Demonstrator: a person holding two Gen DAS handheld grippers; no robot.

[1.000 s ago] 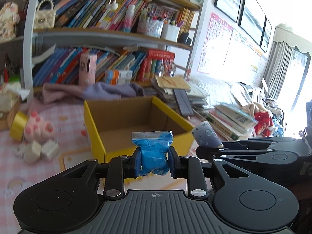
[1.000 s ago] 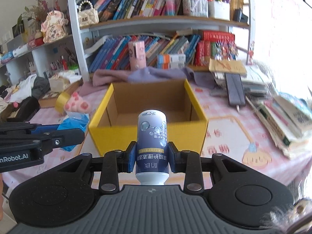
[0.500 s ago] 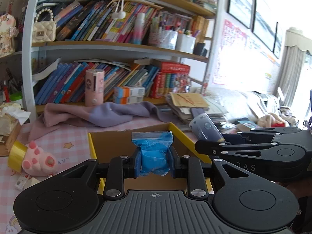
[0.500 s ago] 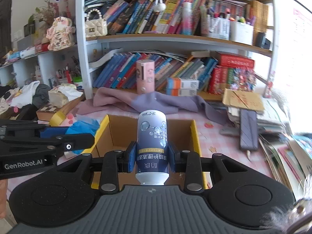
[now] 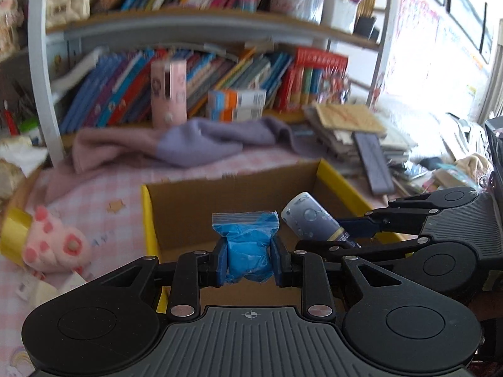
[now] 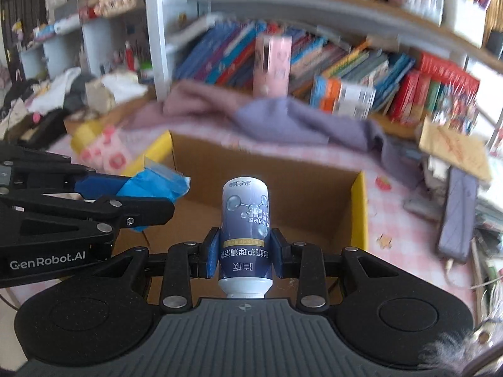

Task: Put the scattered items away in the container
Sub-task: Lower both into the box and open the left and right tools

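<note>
My left gripper (image 5: 248,262) is shut on a blue zip bag (image 5: 246,246), held over the open yellow cardboard box (image 5: 333,177). My right gripper (image 6: 244,256) is shut on a small navy and white bottle (image 6: 244,220), cap end toward the camera, also above the box (image 6: 358,207). In the left wrist view the right gripper (image 5: 349,235) comes in from the right with the bottle (image 5: 309,220) over the box's interior. In the right wrist view the left gripper (image 6: 147,198) with the blue bag (image 6: 154,183) hangs over the box's left side.
A pink paw plush (image 5: 53,243) and a yellow tape roll (image 5: 12,231) lie left of the box on the pink checked cloth. A purple and pink garment (image 5: 195,144) lies behind it. A dark flat device (image 6: 456,216) and stacked papers sit to the right. Bookshelves rise behind.
Both grippers have moved forward and down over the box, still holding the bag and the bottle. The box's inside now fills the lower middle of both views.
</note>
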